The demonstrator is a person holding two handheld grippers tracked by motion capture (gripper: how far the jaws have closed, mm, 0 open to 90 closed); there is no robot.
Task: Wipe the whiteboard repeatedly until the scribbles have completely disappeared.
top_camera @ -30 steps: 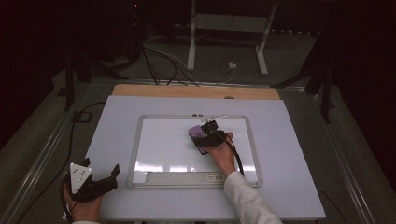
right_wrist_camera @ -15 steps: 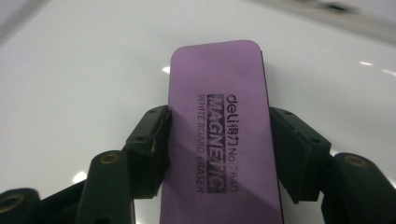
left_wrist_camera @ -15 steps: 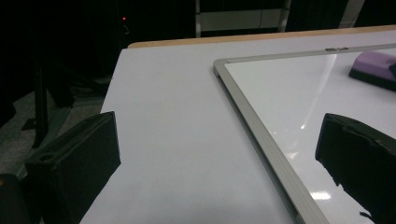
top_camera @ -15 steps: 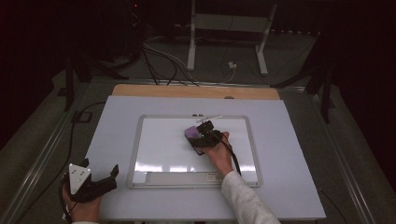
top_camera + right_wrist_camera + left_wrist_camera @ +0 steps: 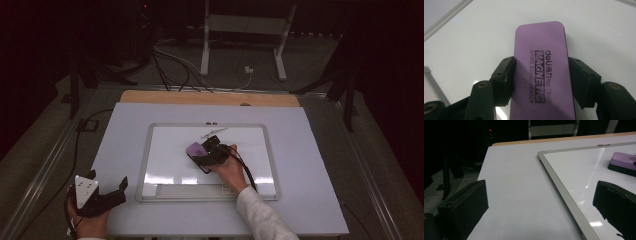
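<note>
A purple whiteboard eraser point(image 5: 541, 65) with black print lies flat on the whiteboard point(image 5: 165, 150). My right gripper point(image 5: 541, 75) is shut on it, a black pad pressed to each long side. From above, the right gripper point(image 5: 204, 156) and the eraser point(image 5: 194, 149) sit near the board's middle. My left gripper point(image 5: 119, 186) rests at the table's front left corner, open with nothing between its fingers. Its own camera looks past the left gripper point(image 5: 539, 202) along the board's grey frame point(image 5: 559, 180) to the eraser point(image 5: 624, 162) farther off.
The board lies on a pale table top point(image 5: 320, 170) with a wooden strip point(image 5: 210, 97) along the far edge. A marker tray point(image 5: 190, 191) runs along the board's near side. Cables and a white stand point(image 5: 242, 45) lie on the dark floor beyond.
The right gripper has slid the eraser leftward and slightly nearer across the board. The left gripper has stayed where it was.
</note>
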